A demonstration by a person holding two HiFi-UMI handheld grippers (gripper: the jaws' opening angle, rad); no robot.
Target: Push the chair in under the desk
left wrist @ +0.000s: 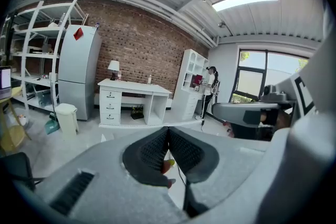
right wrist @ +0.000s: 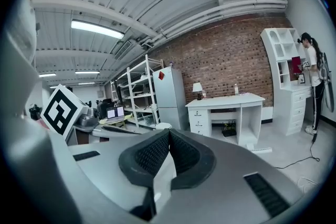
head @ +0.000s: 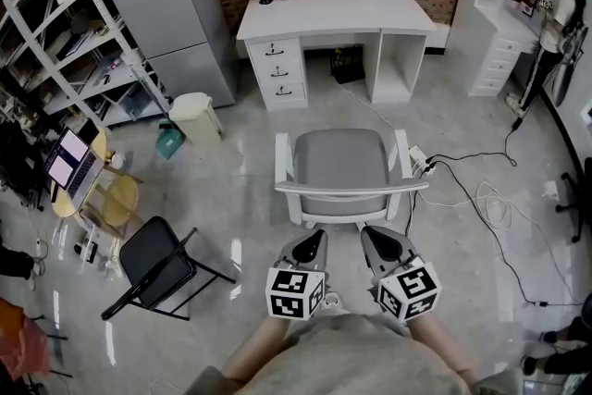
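Fingers [left wrist: 149, 150] closed: left gripper [head: 318, 236], right gripper [head: 369, 233] | chair [head: 342, 162] just ahead

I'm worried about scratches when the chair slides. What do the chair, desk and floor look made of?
Chair: grey seat looks like matte fabric or mesh; frame looks like smooth white plastic. Desk: likely painted or laminated board, matte white, flat panels. Floor: hard, polished, perhaps tile or sealed concrete, since it shows glossy reflections.
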